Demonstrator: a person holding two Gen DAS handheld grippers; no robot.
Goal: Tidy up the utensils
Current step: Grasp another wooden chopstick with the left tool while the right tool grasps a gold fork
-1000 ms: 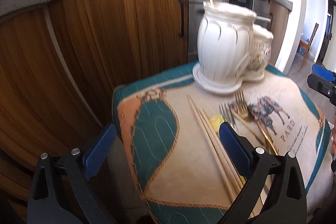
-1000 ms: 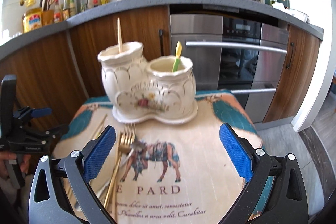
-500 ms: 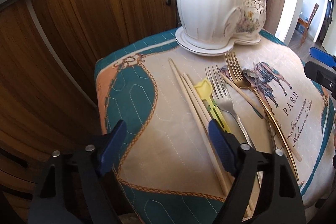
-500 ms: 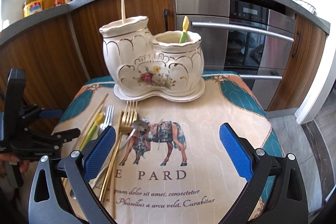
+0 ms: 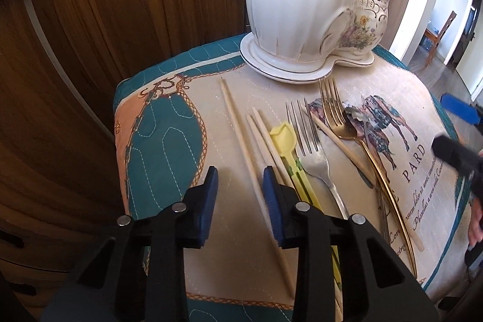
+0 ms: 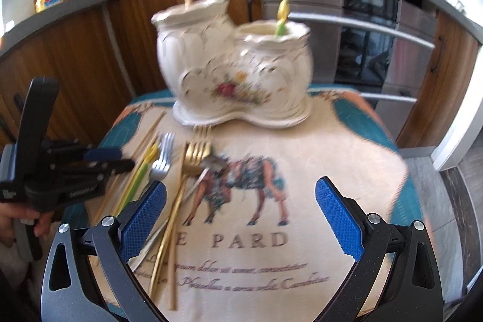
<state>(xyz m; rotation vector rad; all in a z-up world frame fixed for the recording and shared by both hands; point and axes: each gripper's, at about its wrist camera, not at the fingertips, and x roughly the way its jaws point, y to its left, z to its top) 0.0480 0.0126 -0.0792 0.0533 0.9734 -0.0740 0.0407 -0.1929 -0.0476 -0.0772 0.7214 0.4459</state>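
My left tongs (image 5: 238, 186) have just been closing, pads straddling one chopstick (image 5: 241, 138), not yet pressing. Right tongs (image 6: 241, 216) stand wide apart, empty. Utensils lie on the tabletop (image 5: 392, 86) before the ceramic holder (image 5: 299, 5).

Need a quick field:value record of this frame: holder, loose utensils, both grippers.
holder: two-pot ceramic holder at the far end of the cloth; a wooden stick in its left pot, a yellow-green utensil in its right
loose utensils: chopsticks, yellow spatula, silver fork, gold fork, small spoon
left gripper: jaws have just been closing, narrow gap, one chopstick passing between, not pressed
right gripper: wide open, holding nothing
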